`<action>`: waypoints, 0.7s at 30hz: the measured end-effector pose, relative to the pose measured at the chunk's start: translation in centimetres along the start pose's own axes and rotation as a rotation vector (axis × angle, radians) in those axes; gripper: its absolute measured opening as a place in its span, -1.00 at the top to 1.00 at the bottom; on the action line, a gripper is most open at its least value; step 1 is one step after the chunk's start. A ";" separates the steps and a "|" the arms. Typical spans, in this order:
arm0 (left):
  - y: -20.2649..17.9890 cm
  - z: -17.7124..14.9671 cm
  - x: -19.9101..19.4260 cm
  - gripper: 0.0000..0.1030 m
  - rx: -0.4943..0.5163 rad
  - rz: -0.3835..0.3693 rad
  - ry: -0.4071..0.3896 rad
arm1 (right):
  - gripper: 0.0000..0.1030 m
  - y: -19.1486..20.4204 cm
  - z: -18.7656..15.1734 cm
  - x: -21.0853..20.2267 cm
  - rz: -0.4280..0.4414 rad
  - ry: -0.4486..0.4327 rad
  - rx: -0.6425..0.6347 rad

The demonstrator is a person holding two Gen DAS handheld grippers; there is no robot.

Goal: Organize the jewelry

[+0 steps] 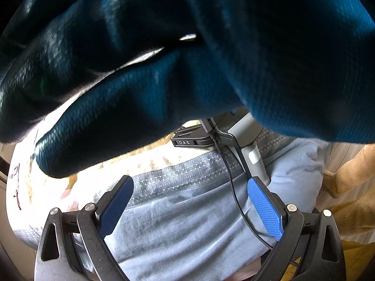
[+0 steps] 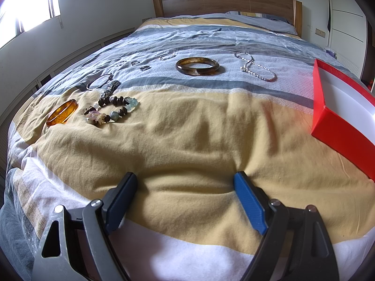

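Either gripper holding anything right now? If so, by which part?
Nothing is held. The left gripper and the right gripper both stand open and empty; the jewelry, like the dark brown glossy bangle, lies untouched on the striped bedspread.

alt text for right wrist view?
Open right tool empty above a striped bedspread where jewelry lies apart: dark brown bangle, orange amber bangle, dark beaded bracelet, silver chain necklace. An open red box sits at right.
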State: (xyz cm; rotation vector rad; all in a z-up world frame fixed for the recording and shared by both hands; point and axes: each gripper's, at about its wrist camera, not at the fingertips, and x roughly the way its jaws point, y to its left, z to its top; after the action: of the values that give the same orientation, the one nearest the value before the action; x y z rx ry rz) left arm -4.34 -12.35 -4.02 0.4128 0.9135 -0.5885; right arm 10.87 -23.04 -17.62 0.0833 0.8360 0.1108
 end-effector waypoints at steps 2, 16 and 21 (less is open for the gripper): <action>0.0 0.0 0.4 -0.88 0.000 -0.003 0.007 | -0.64 0.0 0.0 0.0 0.000 0.000 0.000; 0.7 0.5 2.4 -0.88 -0.014 -0.015 0.046 | -0.64 0.1 0.0 -0.1 0.000 -0.001 0.000; 0.9 0.6 2.6 -0.88 -0.016 -0.017 0.052 | -0.64 0.1 0.0 -0.1 0.000 -0.001 0.000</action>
State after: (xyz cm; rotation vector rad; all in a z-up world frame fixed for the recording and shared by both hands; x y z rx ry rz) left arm -2.12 -12.76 -5.80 0.4075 0.9720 -0.5881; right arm 10.80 -22.96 -17.57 0.0828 0.8347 0.1106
